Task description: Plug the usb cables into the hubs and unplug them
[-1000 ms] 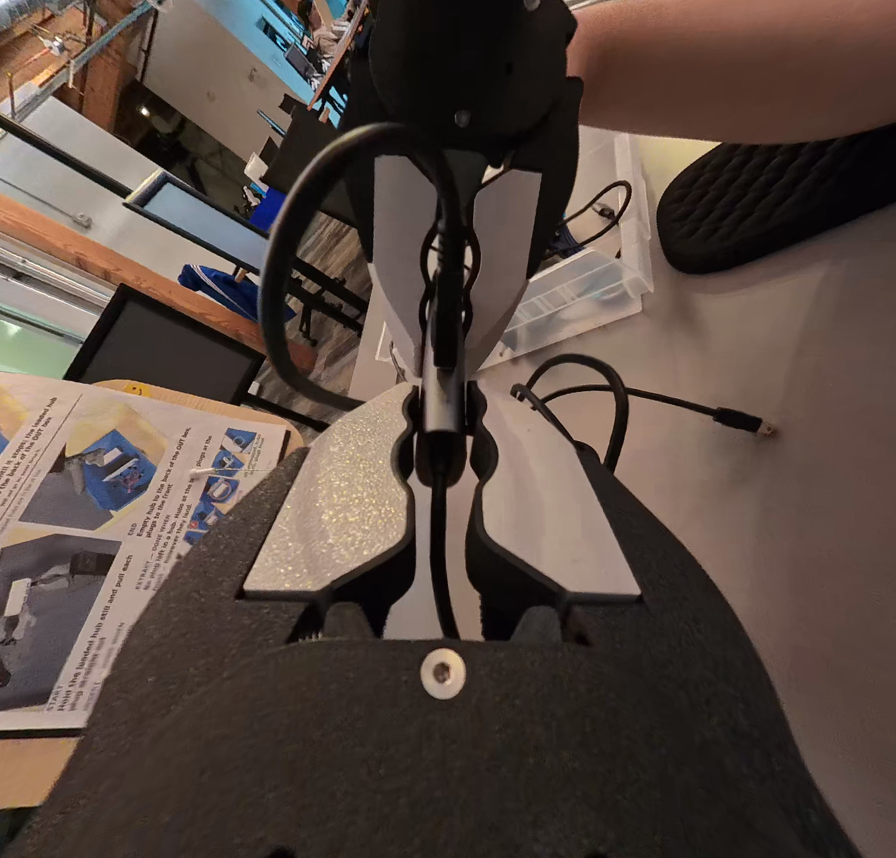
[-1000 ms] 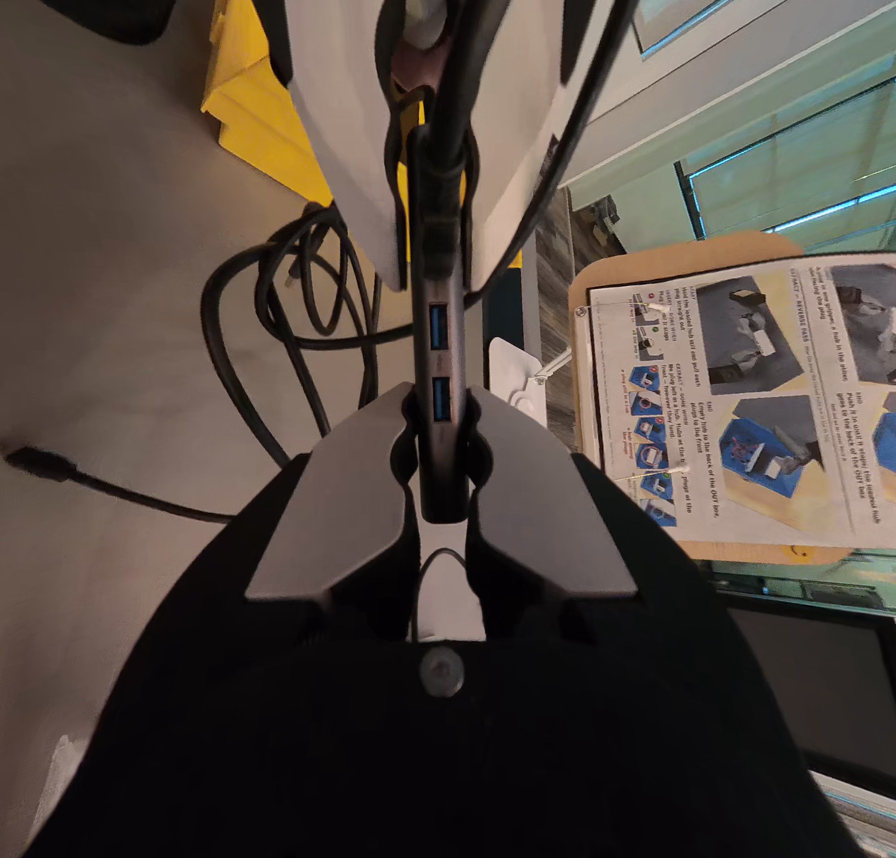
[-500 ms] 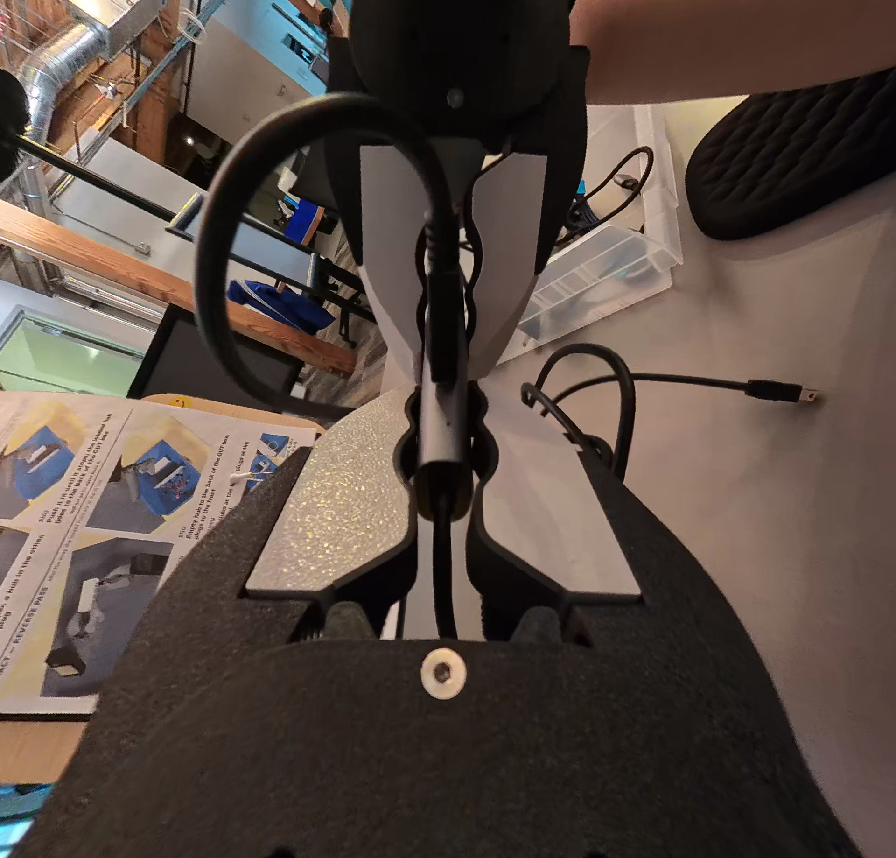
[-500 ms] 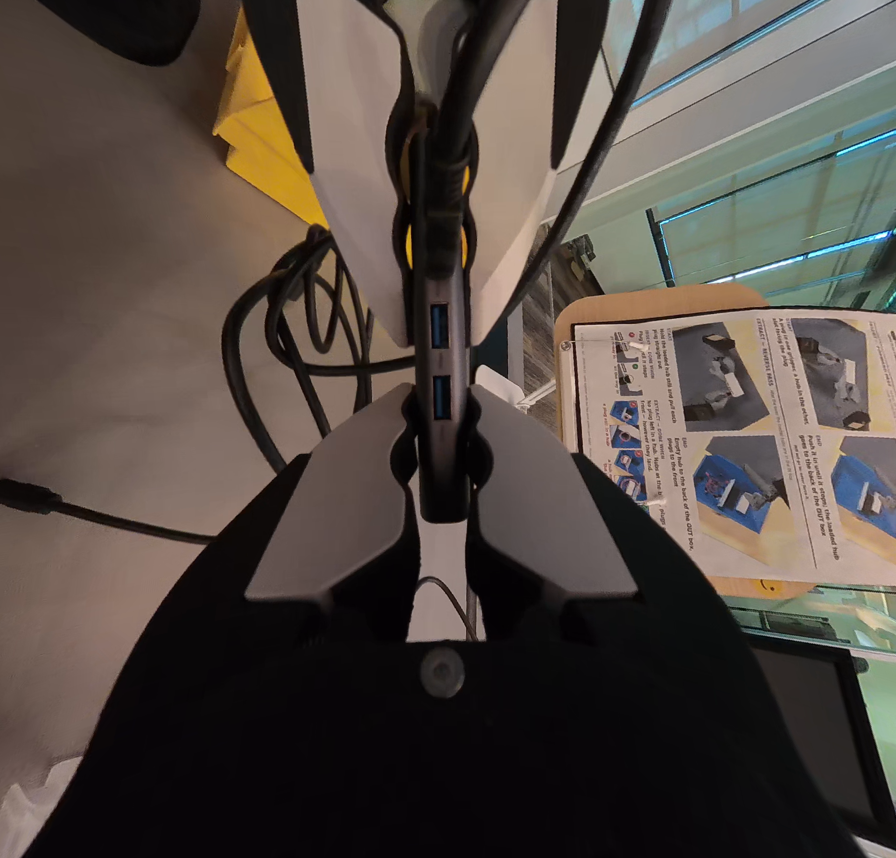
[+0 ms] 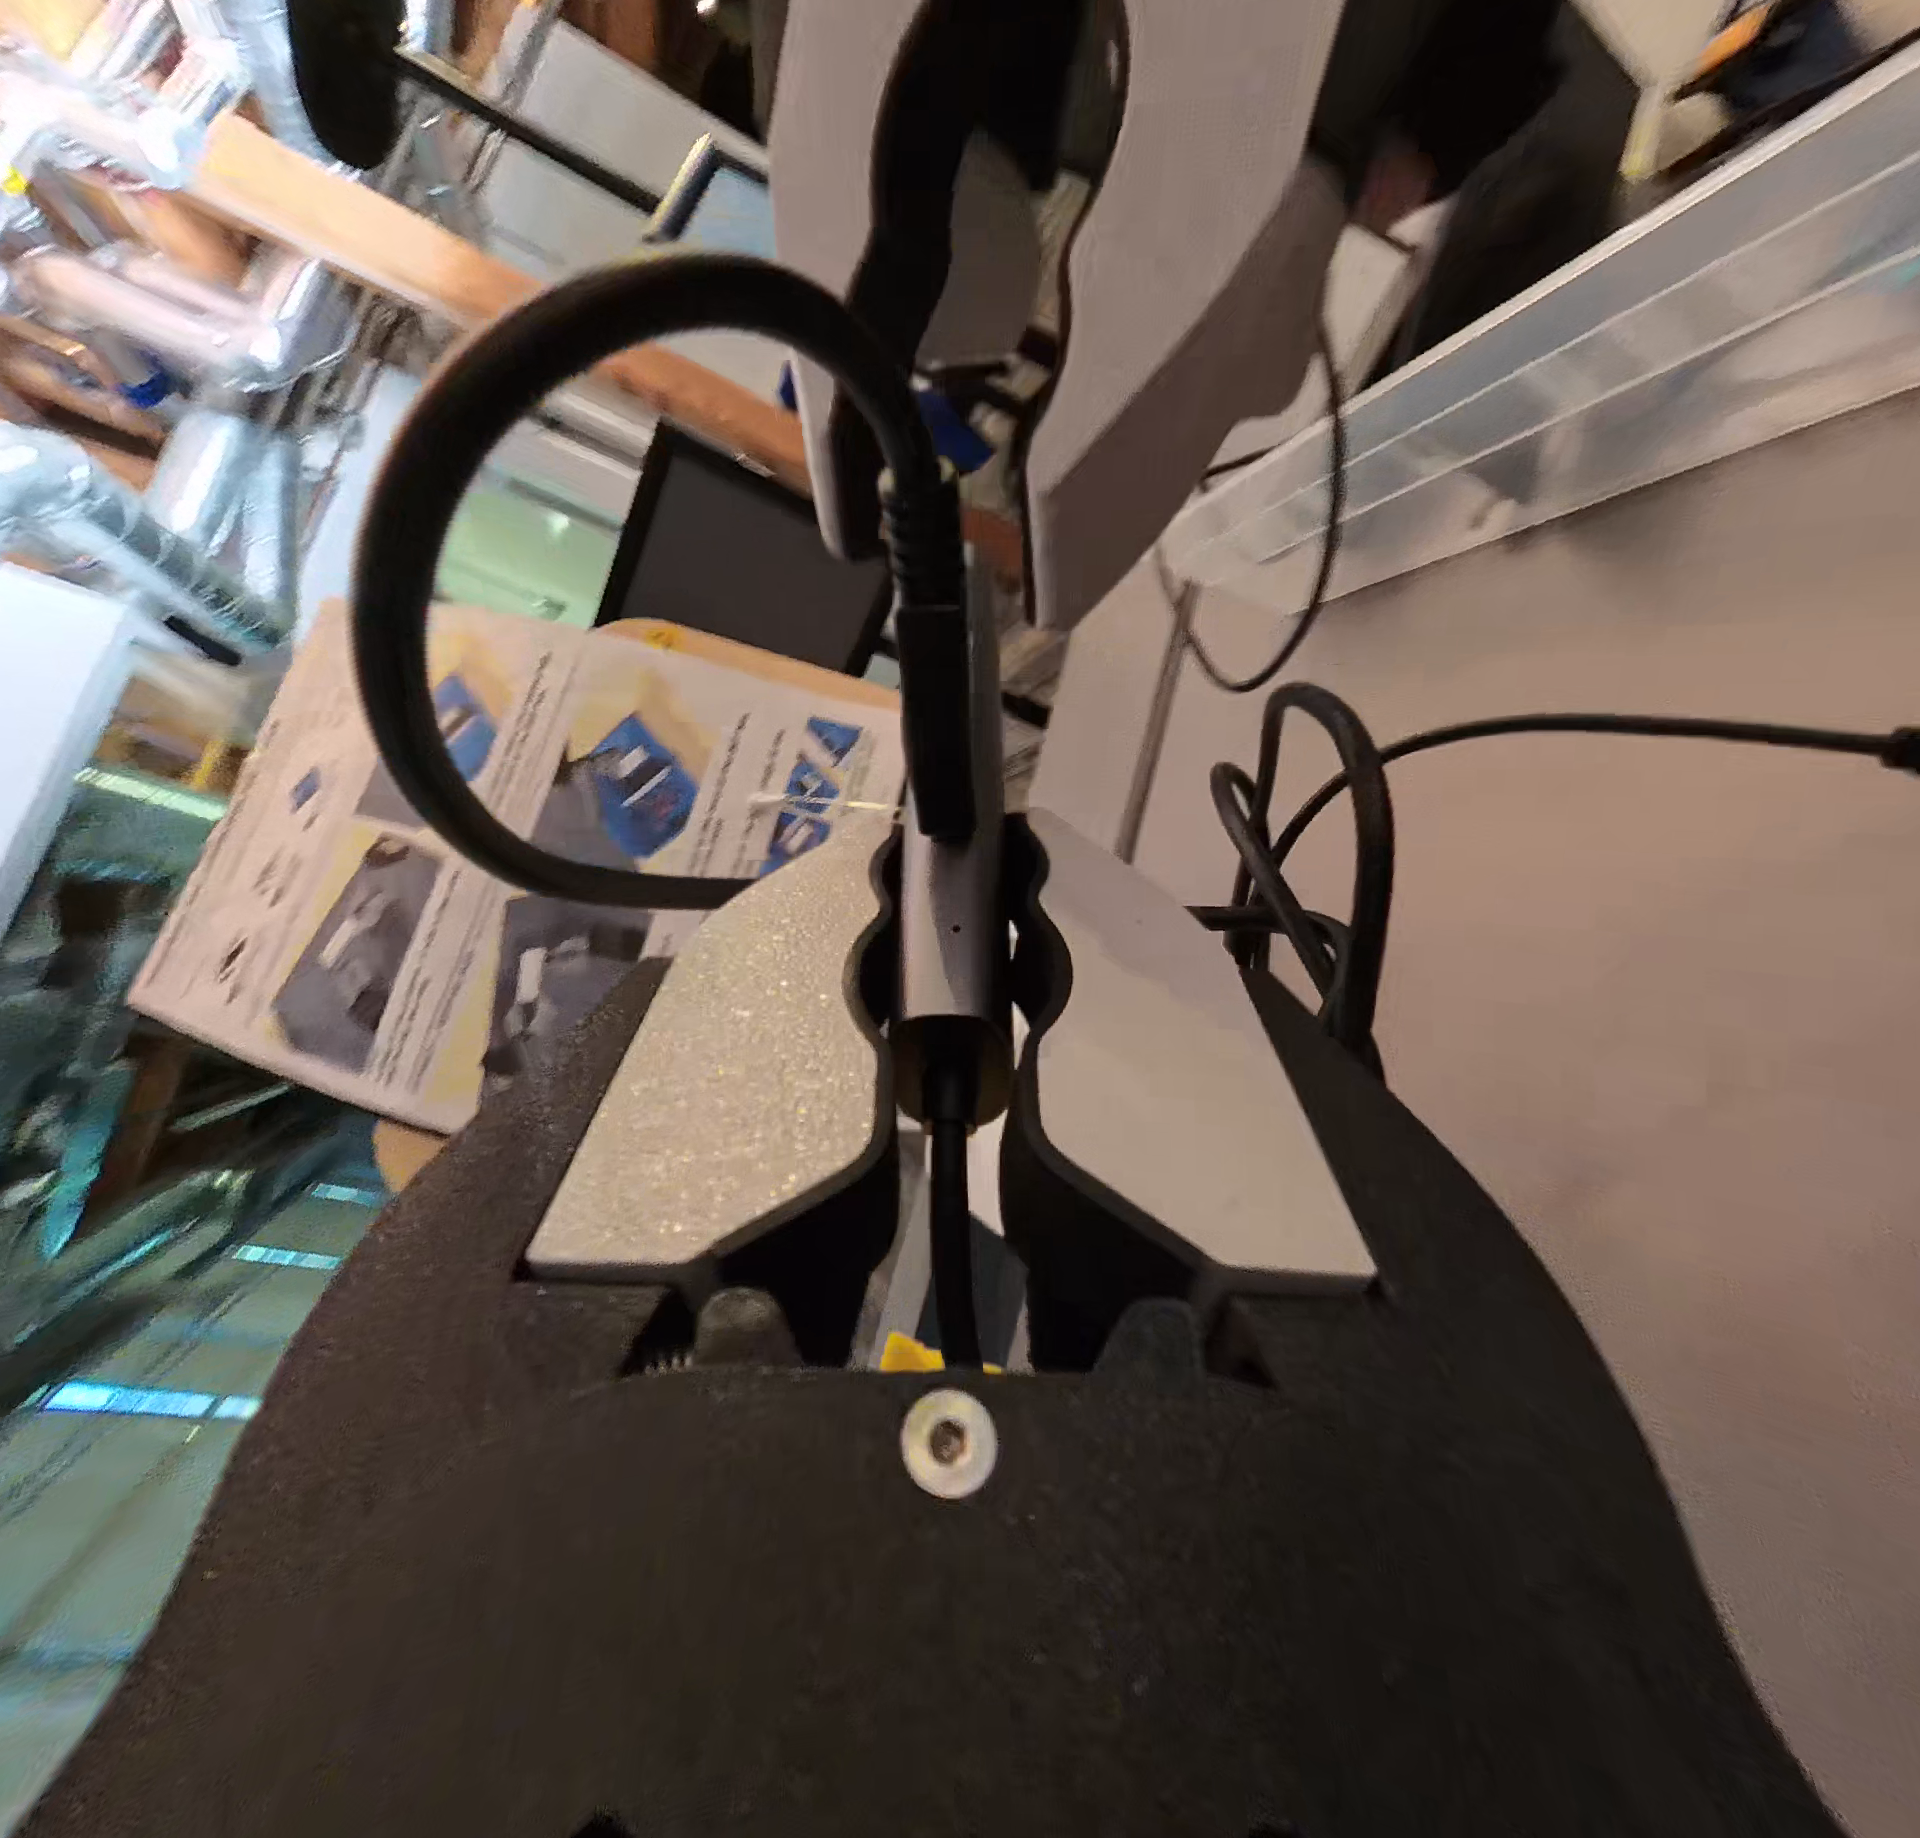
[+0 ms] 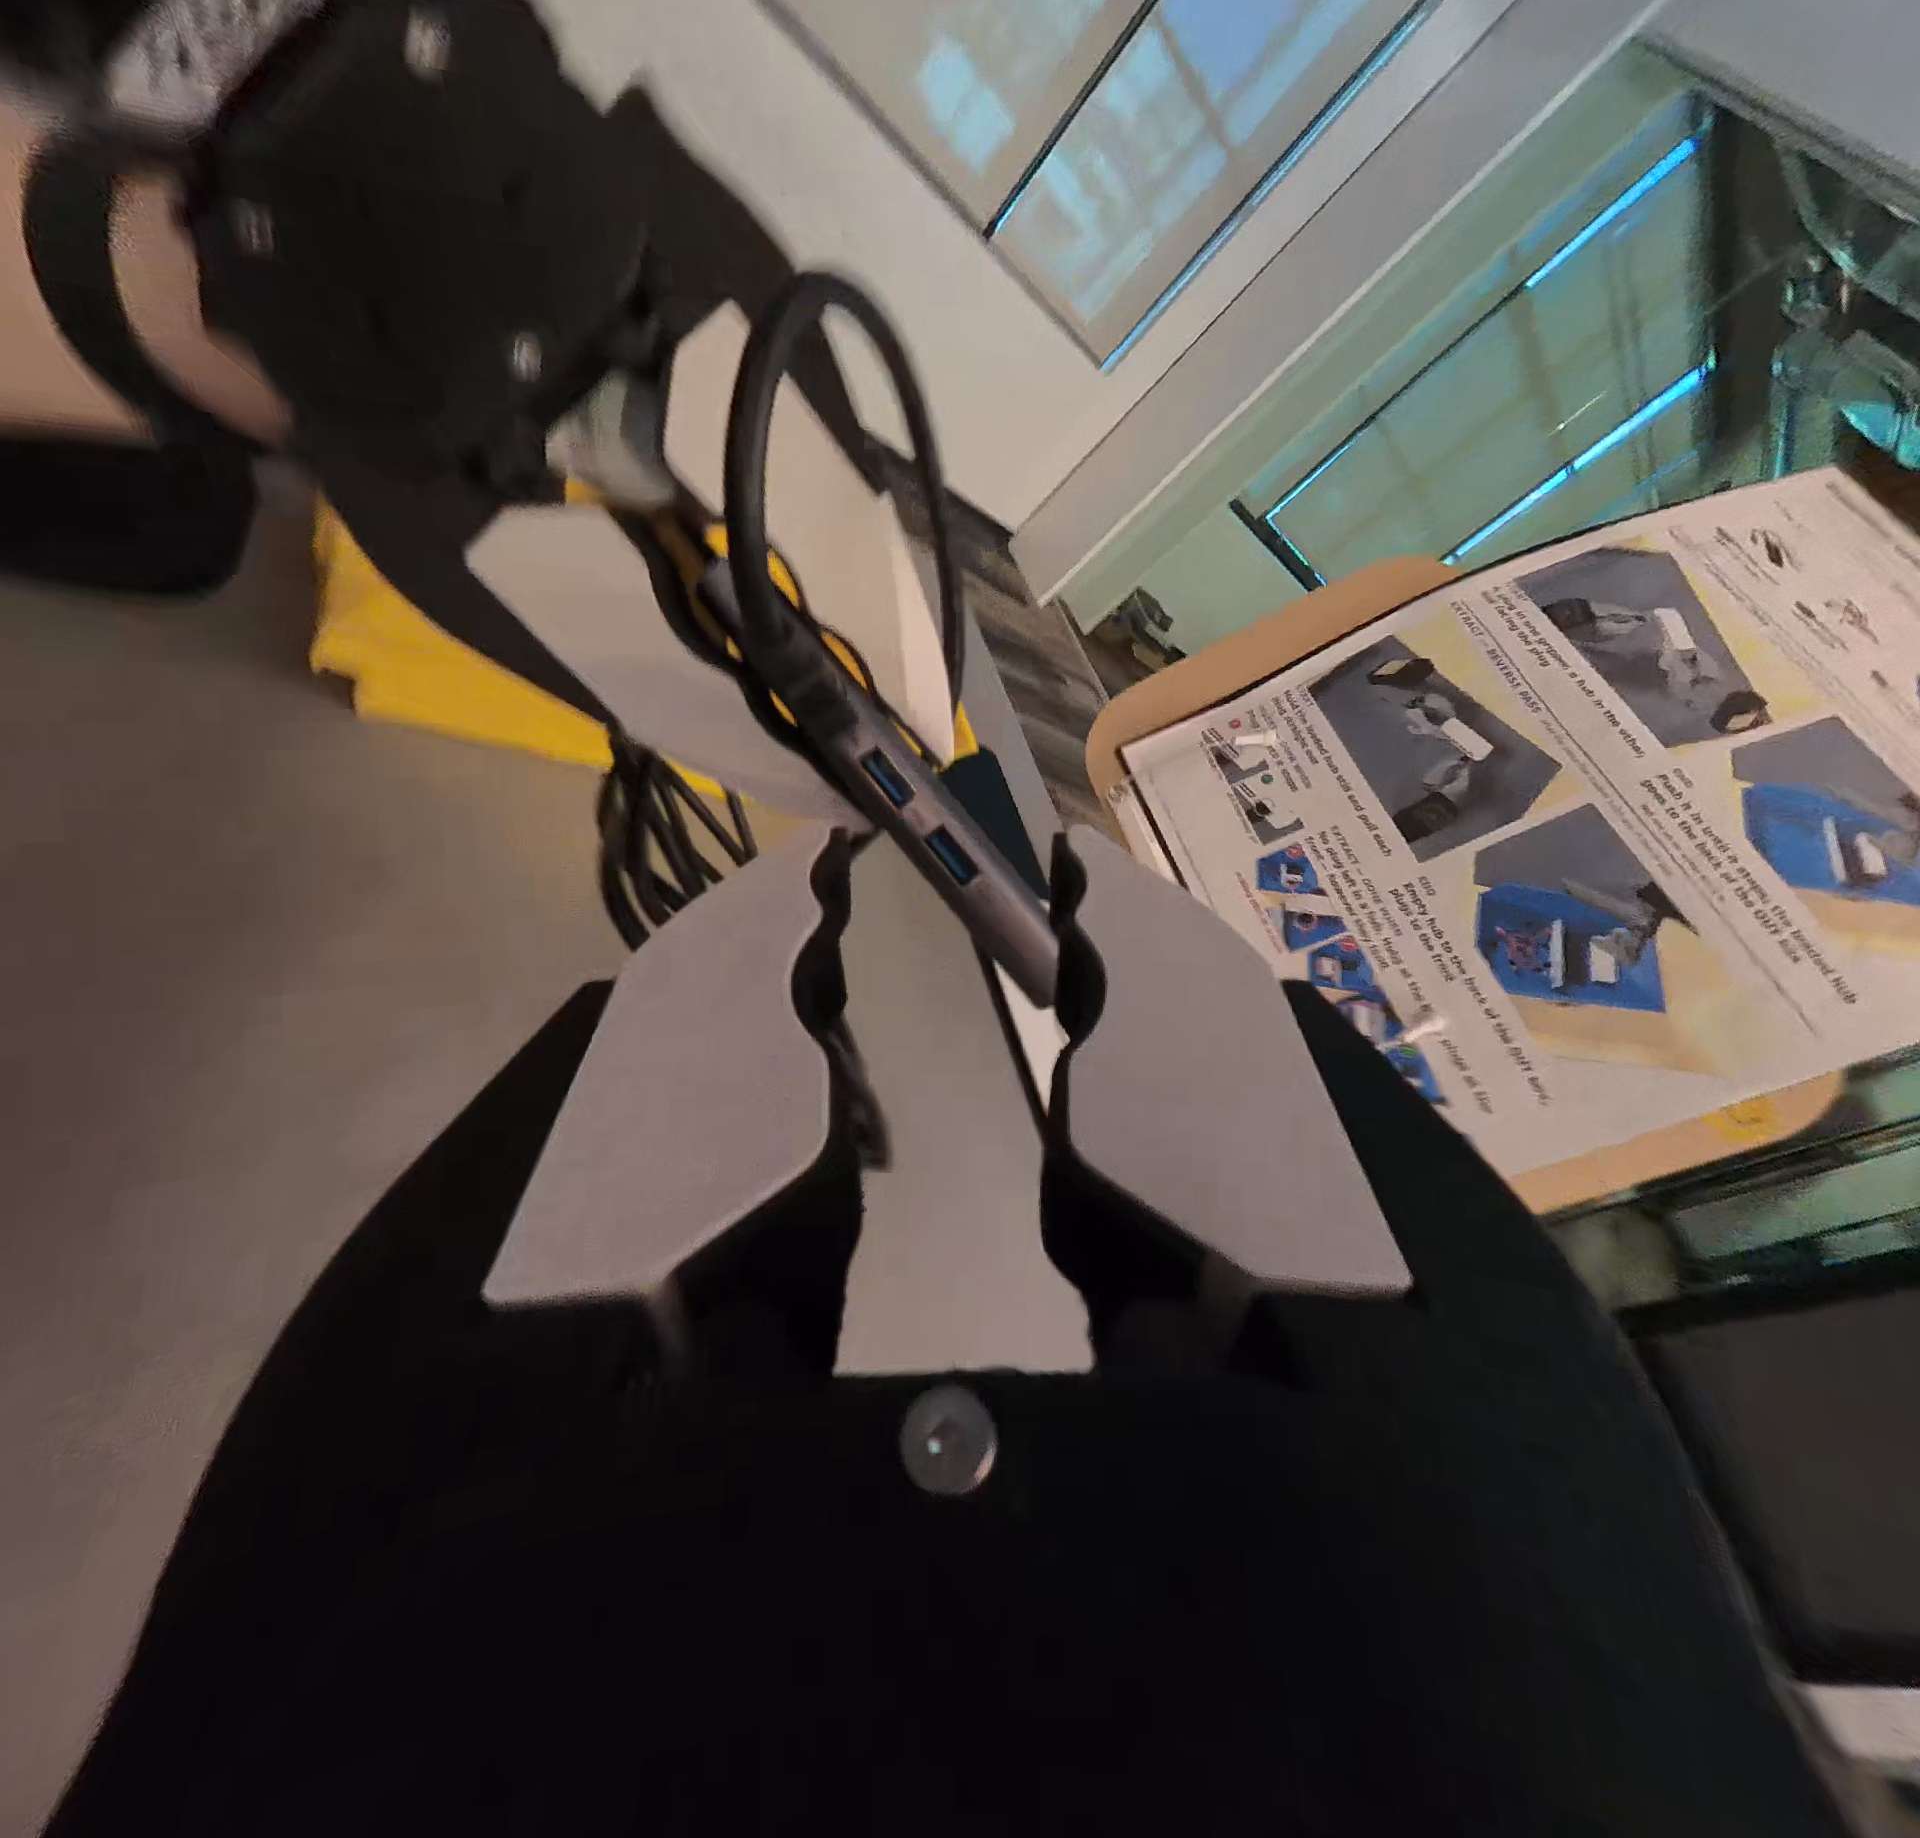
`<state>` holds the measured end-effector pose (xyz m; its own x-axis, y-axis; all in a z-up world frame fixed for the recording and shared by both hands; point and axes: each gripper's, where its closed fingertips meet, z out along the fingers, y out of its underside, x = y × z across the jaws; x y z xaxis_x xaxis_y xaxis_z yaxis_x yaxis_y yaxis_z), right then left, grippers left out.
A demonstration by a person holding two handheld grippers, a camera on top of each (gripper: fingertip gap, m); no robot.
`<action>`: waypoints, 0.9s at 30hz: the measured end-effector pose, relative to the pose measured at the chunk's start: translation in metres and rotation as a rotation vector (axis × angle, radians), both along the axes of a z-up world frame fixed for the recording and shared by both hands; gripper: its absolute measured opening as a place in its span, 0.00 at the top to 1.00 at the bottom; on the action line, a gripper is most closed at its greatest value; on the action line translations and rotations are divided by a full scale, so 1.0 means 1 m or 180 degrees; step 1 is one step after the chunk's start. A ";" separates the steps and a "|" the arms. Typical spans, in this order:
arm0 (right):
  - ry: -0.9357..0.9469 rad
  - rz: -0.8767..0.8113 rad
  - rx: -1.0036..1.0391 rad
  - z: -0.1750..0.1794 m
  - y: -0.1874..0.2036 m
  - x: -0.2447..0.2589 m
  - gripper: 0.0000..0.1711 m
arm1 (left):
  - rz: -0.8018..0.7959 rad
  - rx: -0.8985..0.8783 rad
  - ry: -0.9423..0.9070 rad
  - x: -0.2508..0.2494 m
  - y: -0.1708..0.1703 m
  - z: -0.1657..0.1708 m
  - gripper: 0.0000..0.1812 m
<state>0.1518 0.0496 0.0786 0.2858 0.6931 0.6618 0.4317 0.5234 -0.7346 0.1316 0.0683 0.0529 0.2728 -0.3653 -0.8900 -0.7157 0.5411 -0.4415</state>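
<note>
My left gripper (image 5: 951, 853) is shut on a grey USB hub (image 5: 951, 957), held well above the table. A black plug (image 5: 930, 708) with a looping cable (image 5: 416, 458) sits against the hub. My right gripper (image 6: 945, 843) is open. The hub's free end (image 6: 992, 905), with two blue ports, lies between its fingers close to the right one. The right wrist view shows the left gripper (image 6: 862, 749) gripping the hub's far end, blurred. The left wrist view shows the right gripper's pale fingers (image 5: 1174, 282) spread above the hub.
A printed instruction sheet on a board (image 6: 1558, 801) lies right of the hub and shows at the left in the left wrist view (image 5: 468, 801). Loose black cables (image 5: 1309, 832) lie on the grey table (image 5: 1662, 1061). A clear plastic bin (image 5: 1558, 386) and a yellow object (image 6: 416, 645) stand farther off. My hands' fingertips stand some 4 cm from each other.
My right gripper has opened and let go of the hub's port end. The hub now hangs slanted in the left gripper alone. Both views have swung and blurred.
</note>
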 end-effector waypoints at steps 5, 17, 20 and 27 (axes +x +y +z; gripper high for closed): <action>0.0283 -0.0065 -0.0667 0.000 -0.006 -0.022 0.73 | 0.0382 0.0335 -0.0071 -0.014 0.015 0.010 0.91; 0.0915 -0.0771 -0.1061 -0.007 0.005 -0.040 0.83 | 0.0617 0.0484 0.0093 -0.019 0.023 0.007 0.91; 0.0996 -0.0875 -0.1211 -0.010 0.009 -0.037 0.85 | 0.0684 0.0488 0.0129 -0.019 0.025 0.004 0.91; 0.1095 -0.0968 -0.1259 -0.013 0.014 -0.036 0.89 | 0.0783 0.0433 0.0224 -0.014 0.028 -0.005 0.91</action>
<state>0.1156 0.0632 0.0654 0.6616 0.7213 0.2051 0.2224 0.0725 -0.9723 0.1179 0.0959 0.0476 0.2744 -0.1717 -0.9462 -0.8591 0.3982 -0.3215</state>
